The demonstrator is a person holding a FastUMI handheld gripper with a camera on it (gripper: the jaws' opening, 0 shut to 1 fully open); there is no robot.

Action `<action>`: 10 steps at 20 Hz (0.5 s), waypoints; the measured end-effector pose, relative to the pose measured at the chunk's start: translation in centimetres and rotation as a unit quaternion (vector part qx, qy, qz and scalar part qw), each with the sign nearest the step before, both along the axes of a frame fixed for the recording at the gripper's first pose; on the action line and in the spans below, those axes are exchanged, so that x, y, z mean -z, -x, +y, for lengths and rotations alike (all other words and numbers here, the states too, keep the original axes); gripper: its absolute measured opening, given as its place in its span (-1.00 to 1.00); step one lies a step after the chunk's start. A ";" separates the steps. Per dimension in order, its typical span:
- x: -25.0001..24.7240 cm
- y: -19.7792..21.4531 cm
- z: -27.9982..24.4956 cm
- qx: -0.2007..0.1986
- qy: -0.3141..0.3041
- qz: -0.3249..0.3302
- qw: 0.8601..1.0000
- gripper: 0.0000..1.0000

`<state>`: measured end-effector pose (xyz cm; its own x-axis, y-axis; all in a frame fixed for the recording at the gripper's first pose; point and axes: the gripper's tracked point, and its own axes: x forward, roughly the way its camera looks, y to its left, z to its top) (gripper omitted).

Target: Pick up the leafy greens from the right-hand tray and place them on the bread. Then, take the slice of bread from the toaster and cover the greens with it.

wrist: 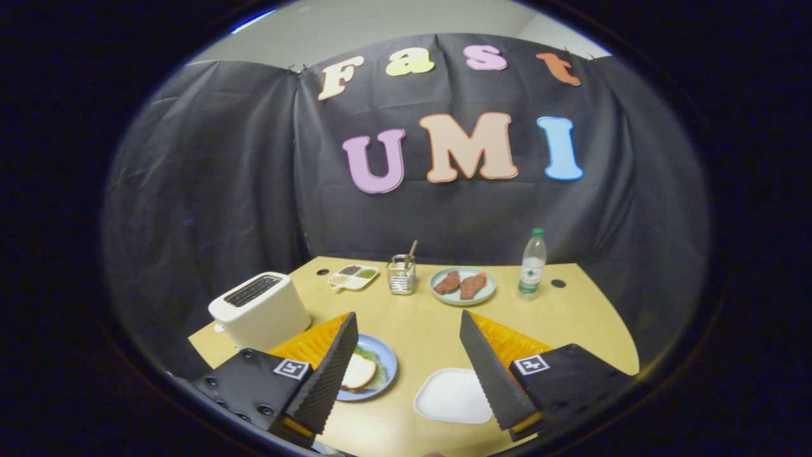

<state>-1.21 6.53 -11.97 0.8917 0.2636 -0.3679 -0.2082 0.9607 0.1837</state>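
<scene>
Your gripper [406, 368] hangs with fingers spread wide and empty, because the bread slice [357, 372] already covers the greens [374, 362] on the blue plate [388, 365] beside your left finger, the white tray [451, 397] bare between them.

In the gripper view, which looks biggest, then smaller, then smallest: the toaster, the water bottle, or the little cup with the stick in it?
1. Toaster, clearly biggest, though it is also nearest.
2. Water bottle, tall but thin.
3. Cup, smallest.
The bottle and cup sit about equally far back. The tongs are open, holding nothing.
</scene>
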 end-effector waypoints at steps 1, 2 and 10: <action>-0.7 0.3 -1.0 0.016 0.004 -0.007 1.000 1.00; -1.6 0.6 -1.7 0.029 0.005 -0.017 0.999 1.00; -8.0 2.1 -5.8 0.105 0.030 -0.094 0.990 1.00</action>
